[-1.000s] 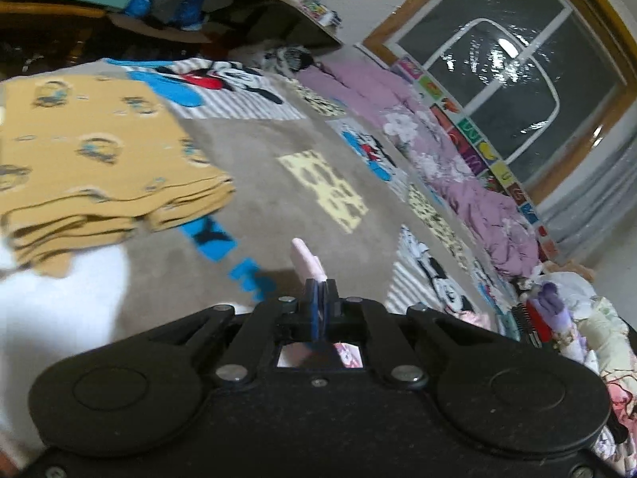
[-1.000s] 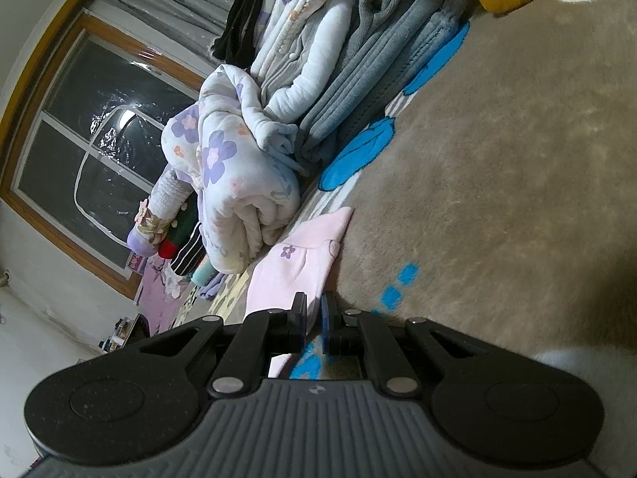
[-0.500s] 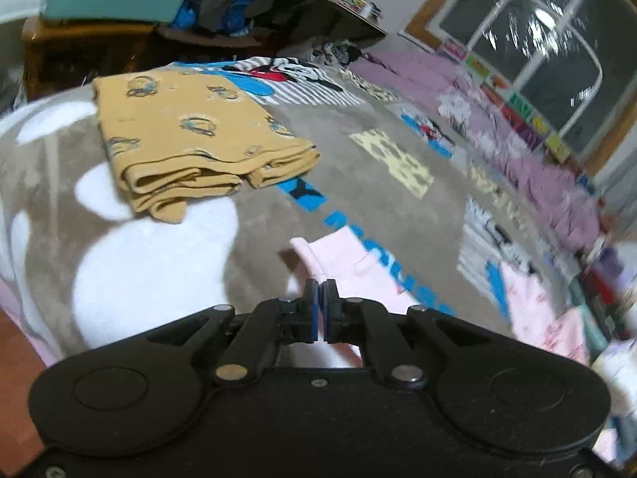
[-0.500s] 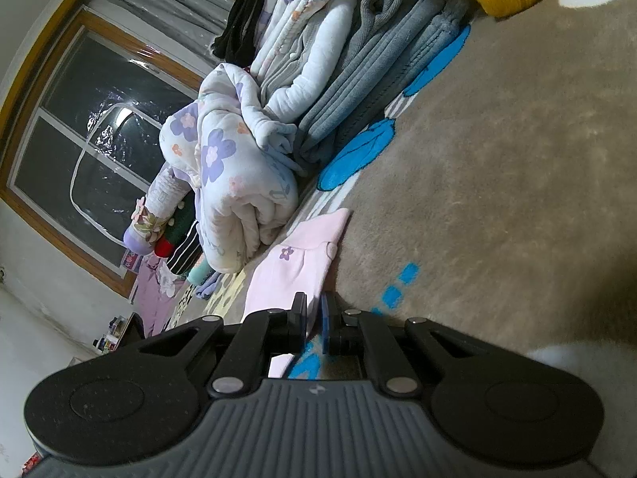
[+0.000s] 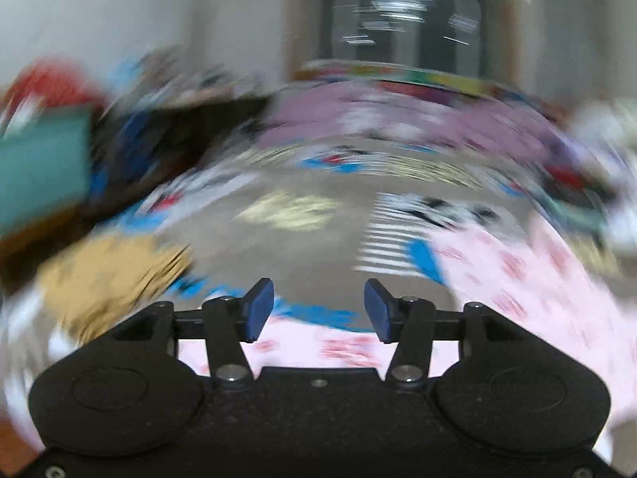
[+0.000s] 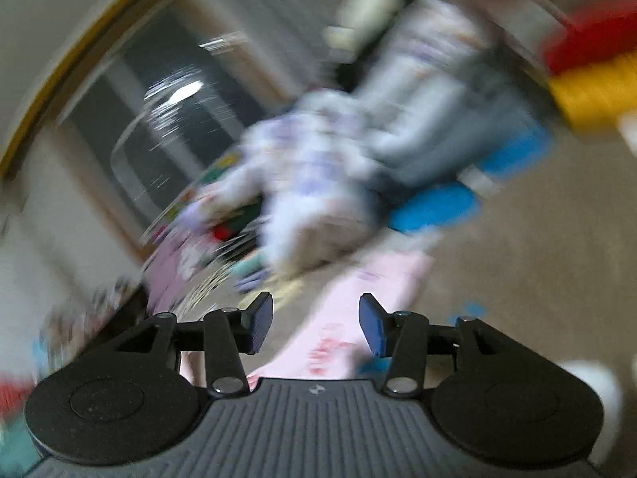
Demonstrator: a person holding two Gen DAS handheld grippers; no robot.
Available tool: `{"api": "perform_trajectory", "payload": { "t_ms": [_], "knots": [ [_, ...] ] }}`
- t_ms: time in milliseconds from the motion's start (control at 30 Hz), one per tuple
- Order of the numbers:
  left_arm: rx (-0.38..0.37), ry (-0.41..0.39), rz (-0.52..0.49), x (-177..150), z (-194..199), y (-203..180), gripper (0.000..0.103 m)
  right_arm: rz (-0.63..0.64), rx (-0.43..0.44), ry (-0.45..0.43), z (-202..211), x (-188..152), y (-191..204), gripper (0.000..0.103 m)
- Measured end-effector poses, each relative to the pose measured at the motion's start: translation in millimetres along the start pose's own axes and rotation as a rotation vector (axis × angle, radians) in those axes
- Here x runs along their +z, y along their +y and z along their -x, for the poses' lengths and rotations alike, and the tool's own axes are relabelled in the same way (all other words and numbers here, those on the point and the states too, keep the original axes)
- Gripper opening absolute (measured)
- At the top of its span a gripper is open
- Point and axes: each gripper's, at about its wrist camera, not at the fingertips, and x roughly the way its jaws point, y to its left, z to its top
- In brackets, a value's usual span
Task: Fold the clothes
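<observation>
Both hand-held grippers now stand wide, where half a second ago each was closed on the pink cloth. The left hand-held gripper [image 5: 318,310] shows its blue pads [image 5: 258,310] well apart with nothing between them, and the pink garment [image 5: 537,290] lies on the bed's grey-brown blanket [image 5: 310,255] below and to the right of it, a strip of it showing under the fingers. The right hand-held gripper [image 6: 316,324] is likewise spread, its blue pads [image 6: 372,328] apart, and the pink garment [image 6: 358,310] lies flat on the blanket [image 6: 537,239] under and ahead of it, running away toward the pile of pale folded bedding [image 6: 318,183].

Both views are heavily smeared by motion, unlike the sharp earlier frames. The left view has swung from the yellow folded cloth toward the window [image 5: 406,20]; that yellow folded cloth [image 5: 111,275] now sits at the lower left. It looks roughly level along the bed. The right view is tilted, with the window [image 6: 159,119] at upper left and the bedding pile leaning across the middle.
</observation>
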Motion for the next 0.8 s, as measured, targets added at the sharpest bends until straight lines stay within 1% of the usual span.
{"api": "perform_trajectory", "payload": {
  "t_ms": [67,100,133,200,267,333,400,500,567,600,667,700,733,767,800],
  "knots": [
    [-0.054,-0.018,-0.184,-12,8,-31,0.055,0.211,0.067,0.012,7,-1,32,0.049],
    [-0.079,-0.024,-0.276,-21,12,-44,0.056,0.354,0.115,0.026,12,-7,53,0.049],
    [-0.105,-0.029,-0.367,-30,16,-57,0.057,0.469,0.156,0.039,17,-14,69,0.049],
    [-0.156,-0.041,-0.550,-48,23,-84,0.060,0.715,0.249,0.078,27,-37,101,0.047],
    [-0.207,-0.053,-0.733,-66,31,-111,0.060,0.944,0.333,0.127,38,-65,125,0.046],
    [-0.251,-0.064,-0.906,-84,38,-136,0.060,1.126,0.396,0.181,46,-93,139,0.046],
    [-0.238,-0.085,-0.985,-96,38,-146,0.060,1.255,0.435,0.220,51,-116,148,0.046],
    [-0.210,-0.121,-1.076,-108,34,-159,0.060,1.422,0.420,0.247,51,-146,159,0.045],
    [-0.191,-0.145,-1.136,-116,31,-168,0.060,1.476,0.406,0.251,49,-158,164,0.042],
    [-0.181,-0.157,-1.166,-120,30,-172,0.058,1.491,0.395,0.257,48,-162,167,0.041],
    [-0.162,-0.182,-1.226,-128,27,-180,0.051,1.522,0.377,0.235,47,-170,171,0.041],
    [-0.152,-0.194,-1.256,-133,26,-185,0.045,1.537,0.366,0.223,45,-171,172,0.041],
    [-0.149,-0.199,-1.275,-135,26,-188,0.031,1.554,0.355,0.206,43,-174,174,0.041],
    [-0.164,-0.186,-1.268,-133,27,-187,0.020,1.573,0.347,0.186,40,-178,176,0.041],
    [-0.178,-0.174,-1.261,-132,29,-187,0.006,1.561,0.356,0.198,38,-178,176,0.033]
  ]
}}
